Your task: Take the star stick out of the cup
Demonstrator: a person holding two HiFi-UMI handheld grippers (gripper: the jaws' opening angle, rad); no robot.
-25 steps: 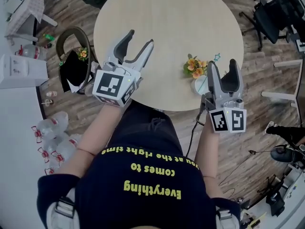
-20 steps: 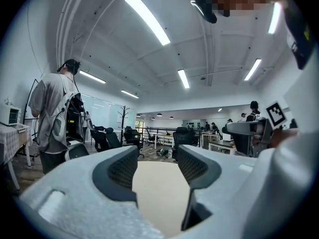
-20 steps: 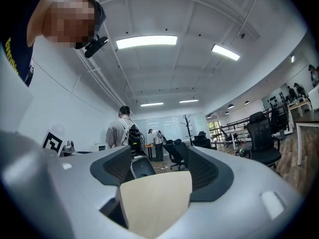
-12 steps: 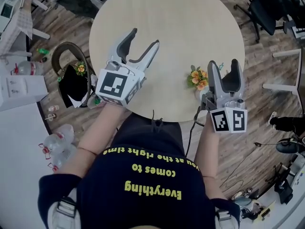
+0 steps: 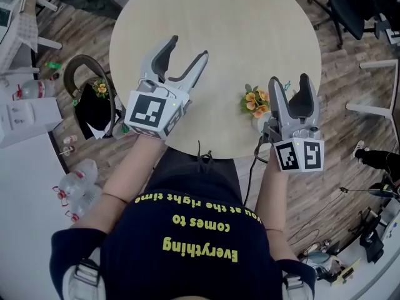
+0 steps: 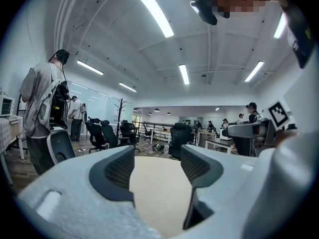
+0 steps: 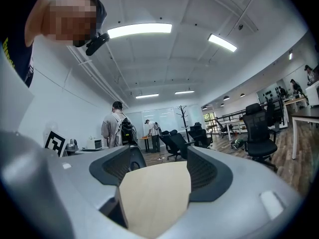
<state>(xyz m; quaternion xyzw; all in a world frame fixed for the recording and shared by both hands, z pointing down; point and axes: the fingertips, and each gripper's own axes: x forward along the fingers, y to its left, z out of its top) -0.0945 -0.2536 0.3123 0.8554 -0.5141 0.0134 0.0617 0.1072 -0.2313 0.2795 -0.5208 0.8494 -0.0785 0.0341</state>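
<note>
- Just right of the cup (image 5: 261,117), the right gripper (image 5: 289,87) is held level over the near edge of the round table (image 5: 219,24). Its jaws stand wide apart and have just been opening. Its own view shows only bare tabletop between them, so it grips nothing.
- That spread looks like readiness. As the gripper nearest the cup, it is probably the one meant to close on the stick.
- Inside the cup sit orange flowers (image 5: 254,99). A small teal tip beside them, on the cup's far right, is most likely the star stick (image 5: 287,83), though it is too small to show its shape. It appears to be still in the cup, not yet lifted.
- From overhead, the right gripper's body hides the cup's right side, so where the stick enters the cup cannot be seen.
- Well left of the cup, the left gripper (image 5: 185,54) hovers level above the table. Its jaws are also parted and have just been opening, with nothing but tabletop between them. It may be kept free to steady the cup.
</note>
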